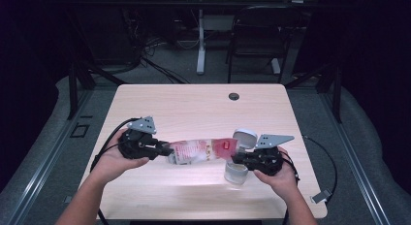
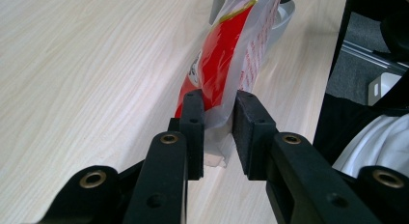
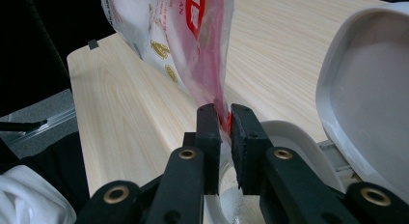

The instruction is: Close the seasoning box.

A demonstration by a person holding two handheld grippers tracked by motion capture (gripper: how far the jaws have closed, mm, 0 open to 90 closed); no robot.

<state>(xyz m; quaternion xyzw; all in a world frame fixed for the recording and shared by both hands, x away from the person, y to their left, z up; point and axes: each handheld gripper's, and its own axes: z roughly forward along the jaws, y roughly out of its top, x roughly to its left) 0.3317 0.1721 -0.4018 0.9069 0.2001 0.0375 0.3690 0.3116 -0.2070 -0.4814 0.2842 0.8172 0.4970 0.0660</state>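
From the high view, the bag point(image 1: 203, 151) hangs over the counter point(image 1: 194, 104), one end above the jar point(image 1: 236, 172). Left tongs point(image 2: 218, 113) pinch one end. Right tongs point(image 3: 224, 119) pinch the other, just above the jar, which probably holds something white.

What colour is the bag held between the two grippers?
The bag is clear plastic with red printing; it shows best in the left gripper view.

1. 1 plastic bag point(image 1: 201, 151), red and clear.
2. 1 clear container point(image 1: 236, 172) with 1 open white lid point(image 1: 245, 136).
3. 2 hand-held grippers: left point(image 1: 165, 150), right point(image 1: 236, 158).
4. 1 bench point(image 1: 203, 106).
5. 1 chair point(image 1: 259, 33).
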